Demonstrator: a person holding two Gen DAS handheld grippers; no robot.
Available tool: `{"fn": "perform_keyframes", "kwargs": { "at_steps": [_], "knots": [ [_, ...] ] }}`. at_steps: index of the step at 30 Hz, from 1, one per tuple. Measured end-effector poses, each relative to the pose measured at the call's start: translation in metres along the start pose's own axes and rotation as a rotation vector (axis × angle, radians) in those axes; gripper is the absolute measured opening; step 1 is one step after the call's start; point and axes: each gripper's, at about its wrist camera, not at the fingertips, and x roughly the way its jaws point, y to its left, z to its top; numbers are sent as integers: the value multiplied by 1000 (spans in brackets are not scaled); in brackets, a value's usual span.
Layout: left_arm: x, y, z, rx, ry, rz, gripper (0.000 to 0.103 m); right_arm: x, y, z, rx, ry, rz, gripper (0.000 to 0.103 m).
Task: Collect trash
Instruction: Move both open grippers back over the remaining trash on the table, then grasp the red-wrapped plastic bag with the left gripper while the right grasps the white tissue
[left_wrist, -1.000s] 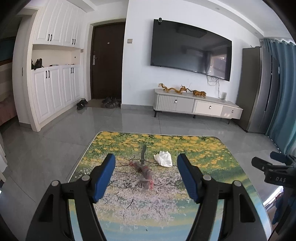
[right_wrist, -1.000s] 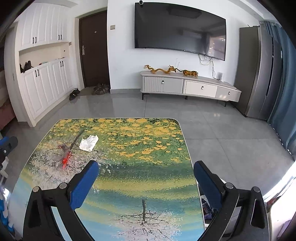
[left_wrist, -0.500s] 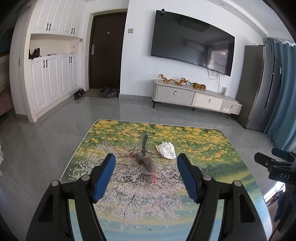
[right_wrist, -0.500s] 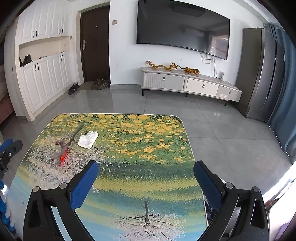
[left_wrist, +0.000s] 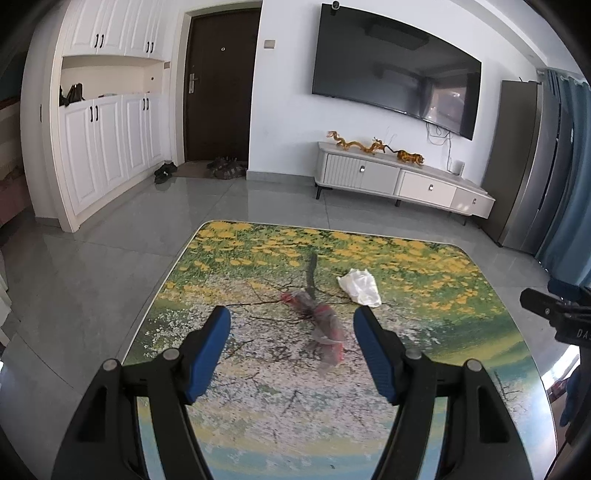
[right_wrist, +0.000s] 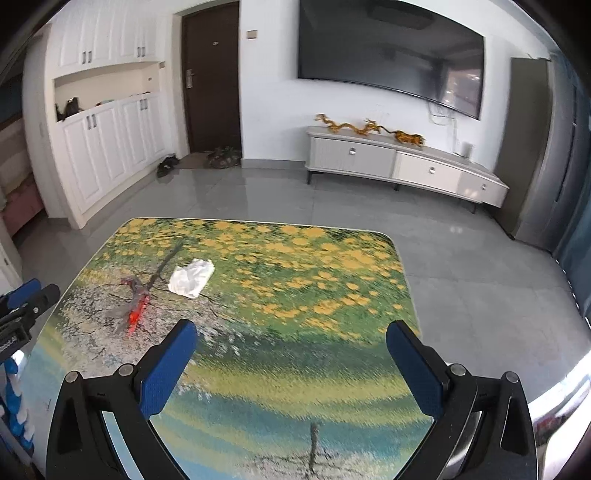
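Two pieces of trash lie on a table (left_wrist: 461, 295) printed with a flowery landscape. A crumpled white tissue (left_wrist: 360, 287) (right_wrist: 192, 277) rests past the middle. Beside it lies a clear plastic wrapper with red print (left_wrist: 321, 321) (right_wrist: 133, 308). My left gripper (left_wrist: 291, 325) is open above the table, with the wrapper lying just beyond the gap between its blue pads. My right gripper (right_wrist: 291, 341) is open too, wider, over the bare right half of the table (right_wrist: 332, 295); both pieces of trash lie to its left. Nothing is between either pair of pads.
Grey tiled floor surrounds the table. A white TV cabinet (left_wrist: 399, 181) stands under a wall-mounted screen (left_wrist: 395, 66). White cupboards (left_wrist: 103, 147) and a dark door (left_wrist: 218, 85) are at the left, a grey fridge (left_wrist: 532, 166) and blue curtain at the right. Shoes (left_wrist: 166, 171) lie by the door.
Both grippers have moved forward and lower over the table, so the wrapper and tissue appear nearer. Their jaws keep the same width. The trash has not moved.
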Motion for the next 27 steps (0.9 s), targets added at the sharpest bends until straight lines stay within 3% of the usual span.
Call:
{"fn": "perform_keyframes", "kwargs": {
  "at_steps": [7, 10, 16, 18, 20, 27],
  "knots": [
    [20, 7, -4, 6, 58, -164, 67, 34, 12, 12, -54, 22, 108, 102],
    [36, -2, -6, 17, 100, -214, 67, 52, 16, 16, -65, 42, 168, 93],
    [80, -9, -5, 7, 182, -237, 65, 94, 30, 29, -76, 82, 314, 68],
    [93, -9, -4, 5, 202, -235, 52, 107, 35, 32, -72, 95, 345, 61],
    [107, -9, -4, 0, 228, -235, 45, 123, 40, 35, -65, 112, 369, 60],
    [123, -6, -10, -4, 248, -239, 28, 164, 66, 37, -79, 167, 420, 59]
  ]
}}
